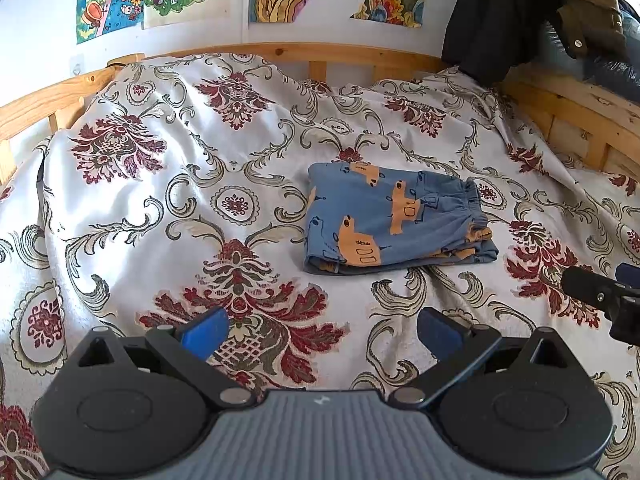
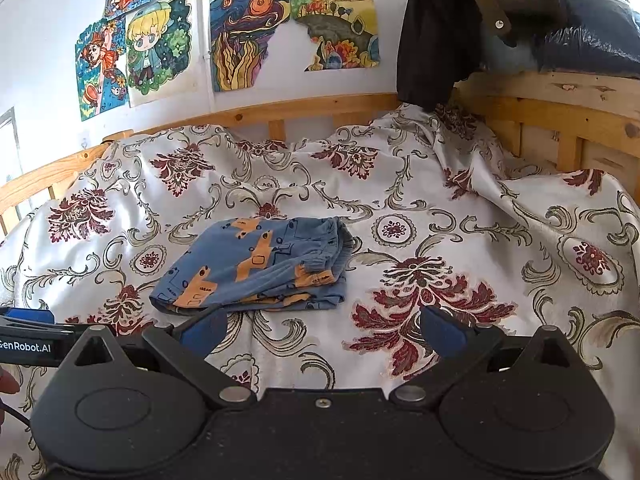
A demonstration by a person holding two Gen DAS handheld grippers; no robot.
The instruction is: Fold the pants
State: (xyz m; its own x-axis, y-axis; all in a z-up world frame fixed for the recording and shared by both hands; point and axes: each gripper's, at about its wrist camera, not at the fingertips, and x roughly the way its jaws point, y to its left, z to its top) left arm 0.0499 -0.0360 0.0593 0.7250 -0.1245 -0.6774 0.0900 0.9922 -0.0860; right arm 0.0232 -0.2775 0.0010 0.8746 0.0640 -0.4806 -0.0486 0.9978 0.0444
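Note:
Small blue pants [image 1: 394, 222] with orange vehicle prints lie folded into a compact bundle on the bedspread, the elastic waistband toward the right. In the right wrist view the same pants [image 2: 256, 268] sit just beyond my left fingertip. My left gripper [image 1: 322, 330] hovers open over the bedspread, short of the pants, nothing between its blue pads [image 1: 206, 334]. My right gripper [image 2: 324, 330] is open too and holds nothing, its left pad [image 2: 204, 330] close to the bundle's near edge. The right gripper's tip [image 1: 600, 292] shows at the right edge of the left wrist view.
A white bedspread [image 1: 160, 208] with red and olive floral patterns covers the bed. A wooden rail [image 2: 280, 114] runs along the back and right sides. Dark clothes [image 2: 432, 32] hang at the right corner. Colourful drawings [image 2: 248, 36] are on the wall. A fingertip [image 2: 7, 384] shows at far left.

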